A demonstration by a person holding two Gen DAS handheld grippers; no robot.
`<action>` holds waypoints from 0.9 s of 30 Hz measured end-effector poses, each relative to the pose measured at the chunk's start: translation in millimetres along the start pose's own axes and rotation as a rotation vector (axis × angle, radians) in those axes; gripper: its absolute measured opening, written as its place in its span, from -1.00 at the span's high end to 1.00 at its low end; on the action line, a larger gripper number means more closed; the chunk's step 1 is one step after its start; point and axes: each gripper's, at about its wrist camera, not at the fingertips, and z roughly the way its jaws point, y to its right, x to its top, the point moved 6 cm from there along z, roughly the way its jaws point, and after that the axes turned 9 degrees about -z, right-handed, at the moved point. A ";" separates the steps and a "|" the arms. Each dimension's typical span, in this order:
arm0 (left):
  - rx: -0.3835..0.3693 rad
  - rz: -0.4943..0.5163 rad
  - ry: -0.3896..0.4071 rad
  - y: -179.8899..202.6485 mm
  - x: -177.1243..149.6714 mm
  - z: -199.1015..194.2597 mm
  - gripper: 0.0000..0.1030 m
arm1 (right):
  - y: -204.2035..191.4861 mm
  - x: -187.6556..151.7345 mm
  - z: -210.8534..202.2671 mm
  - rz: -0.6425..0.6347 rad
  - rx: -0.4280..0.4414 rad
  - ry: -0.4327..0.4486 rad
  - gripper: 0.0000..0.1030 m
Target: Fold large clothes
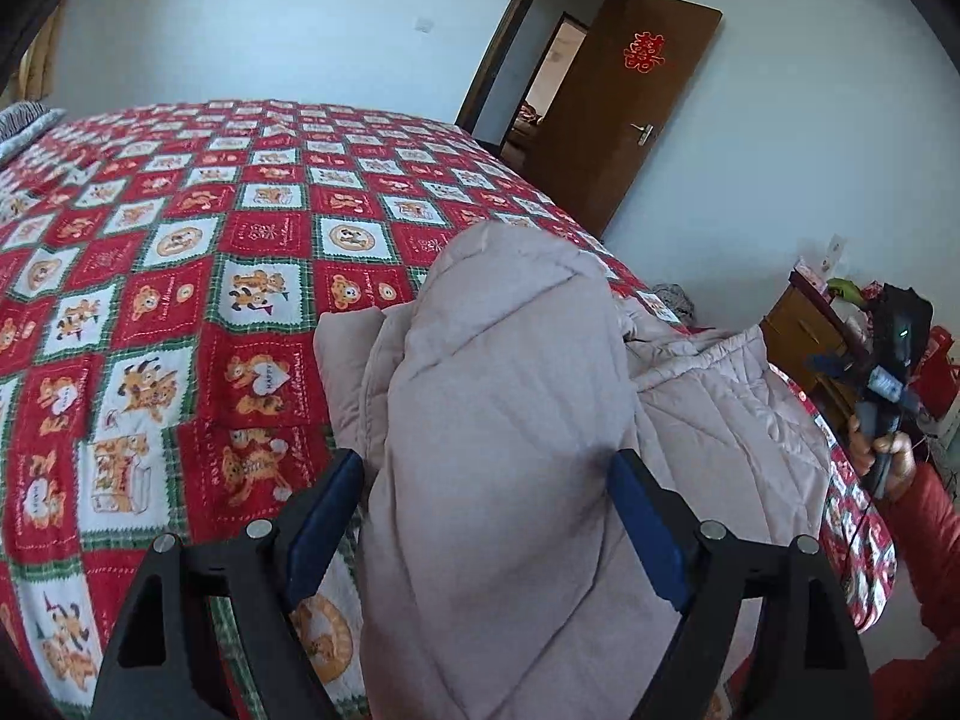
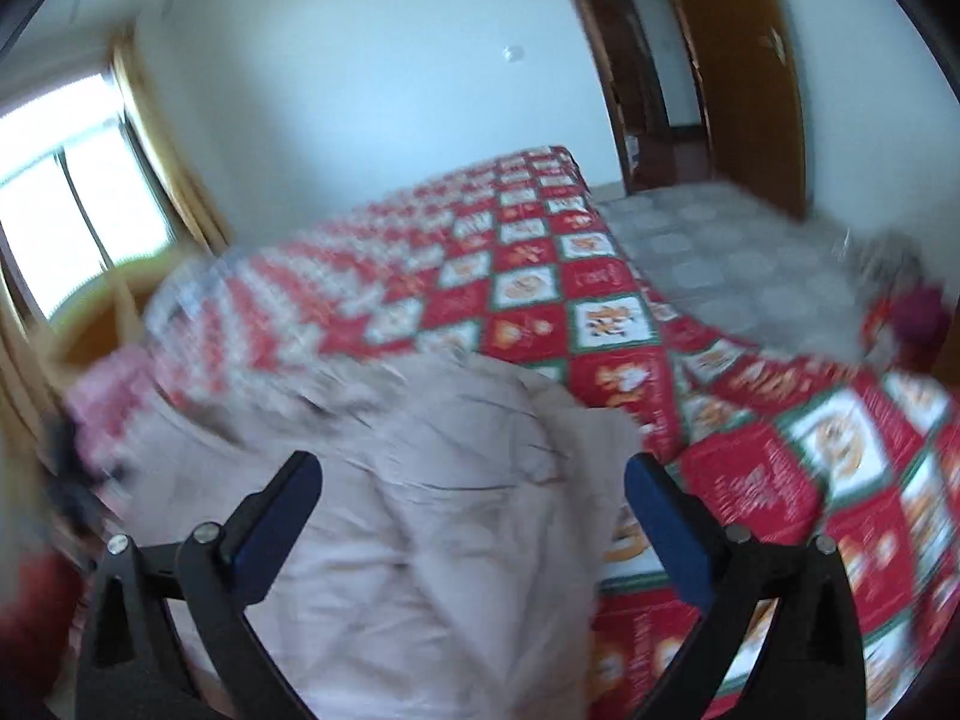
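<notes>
The quilted beige coat [image 1: 510, 420] lies bunched at the bed's [image 1: 180, 252] near edge, ready for folding; left gripper [image 1: 486, 516] jaws gape around a raised fold — unclamped — and right gripper [image 2: 474, 516] jaws gape too, empty.

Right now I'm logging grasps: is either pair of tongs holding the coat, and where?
Neither. Both the left tongs and the right tongs stand wide open, with the pink coat bunched between the fingers, unclamped.

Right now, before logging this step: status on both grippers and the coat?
Left gripper open, astride raised fold of pale pink quilted coat. Right gripper open over coat, view blurred. Coat on red patchwork bedspread; no obstruction.
</notes>
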 end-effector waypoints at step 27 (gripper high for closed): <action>0.186 0.187 0.298 89.3 7.7 -85.8 0.69 | -76.1 21.6 -71.8 -0.318 -0.352 0.238 0.62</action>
